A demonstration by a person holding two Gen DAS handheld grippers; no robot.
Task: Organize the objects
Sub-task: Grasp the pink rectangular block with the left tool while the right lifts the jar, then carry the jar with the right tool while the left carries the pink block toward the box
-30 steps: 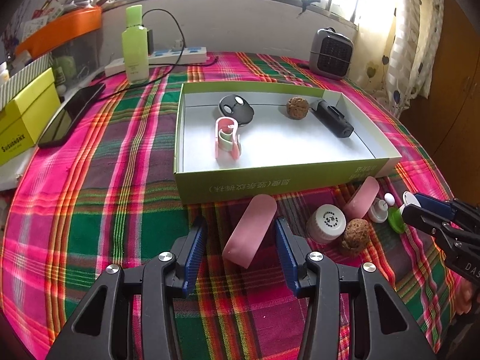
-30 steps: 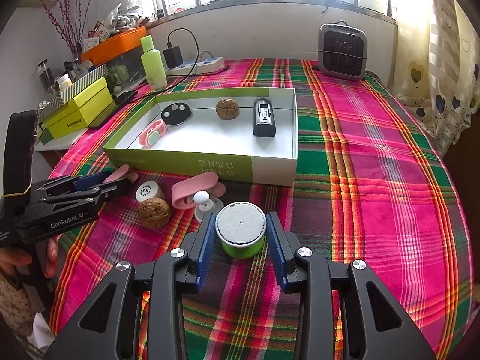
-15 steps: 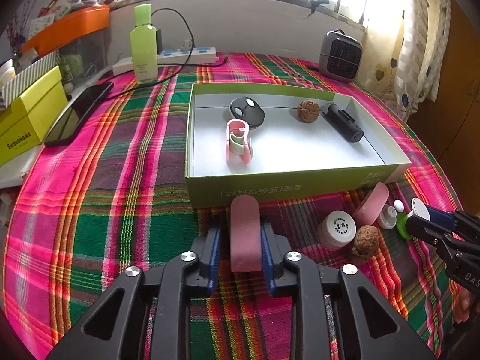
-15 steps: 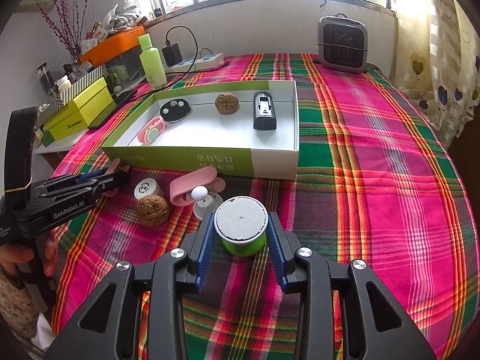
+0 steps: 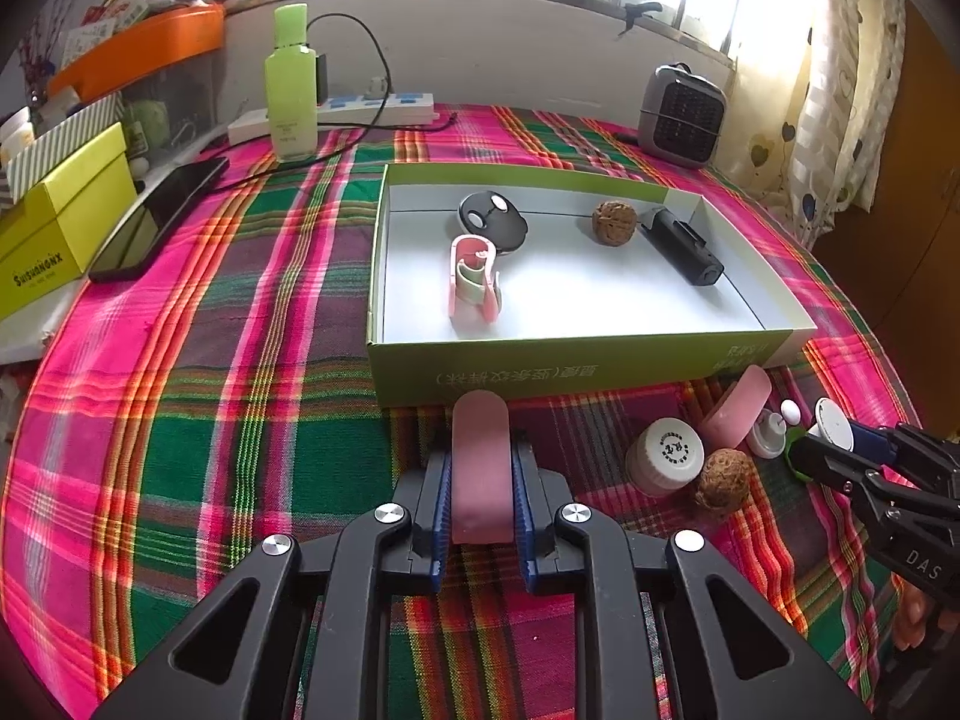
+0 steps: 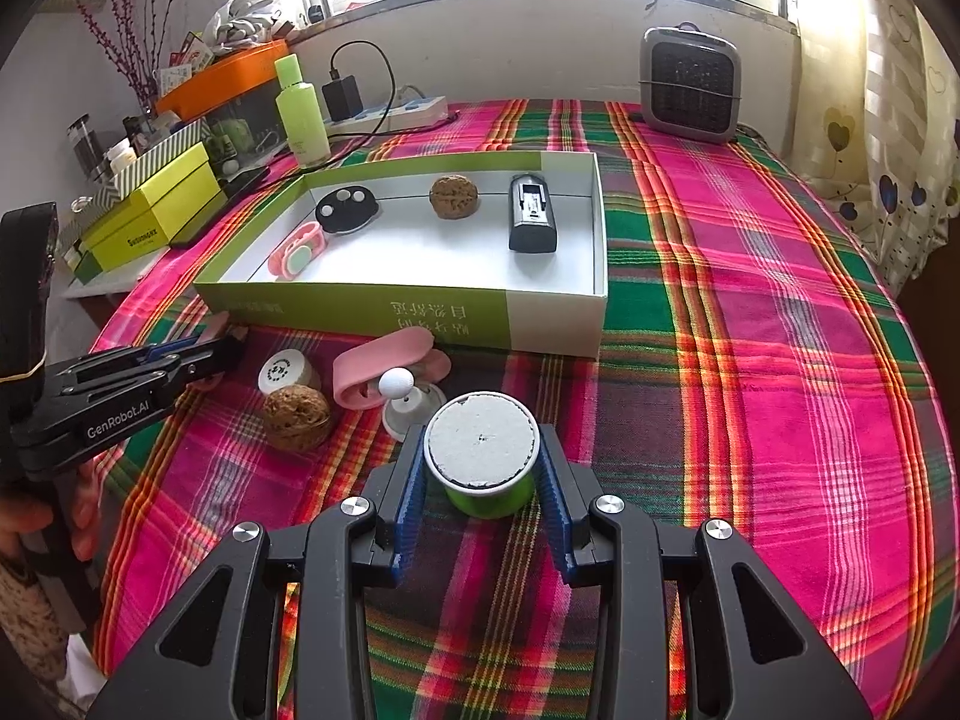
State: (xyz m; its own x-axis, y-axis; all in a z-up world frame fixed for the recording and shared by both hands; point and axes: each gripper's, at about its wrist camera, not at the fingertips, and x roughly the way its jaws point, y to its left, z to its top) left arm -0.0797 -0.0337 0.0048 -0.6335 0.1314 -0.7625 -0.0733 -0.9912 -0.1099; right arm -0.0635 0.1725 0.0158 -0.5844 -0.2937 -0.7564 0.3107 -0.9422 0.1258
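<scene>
My left gripper (image 5: 481, 459) is shut on an oblong pink case (image 5: 480, 468), which points straight ahead just short of the green box (image 5: 576, 363). The box's white inside holds a black fob (image 5: 492, 213), a walnut (image 5: 613, 222), a black device (image 5: 681, 243) and a pink-green clip (image 5: 474, 282). My right gripper (image 6: 480, 474) is shut on a green container with a grey-white lid (image 6: 480, 450). Beside it on the cloth lie a second pink case (image 6: 384, 366), a white knob piece (image 6: 399, 390), a walnut (image 6: 297, 417) and a white jar (image 6: 285, 369).
A grey heater (image 6: 690, 84) stands at the back right. A green bottle (image 5: 291, 84), power strip (image 5: 360, 111), phone (image 5: 159, 216) and yellow box (image 5: 54, 234) sit at the left. A hand (image 6: 36, 531) holds the left gripper.
The left jaws have closed onto the pink case, which swung from slanted to straight between the fingers. The right gripper keeps its grip and has not moved.
</scene>
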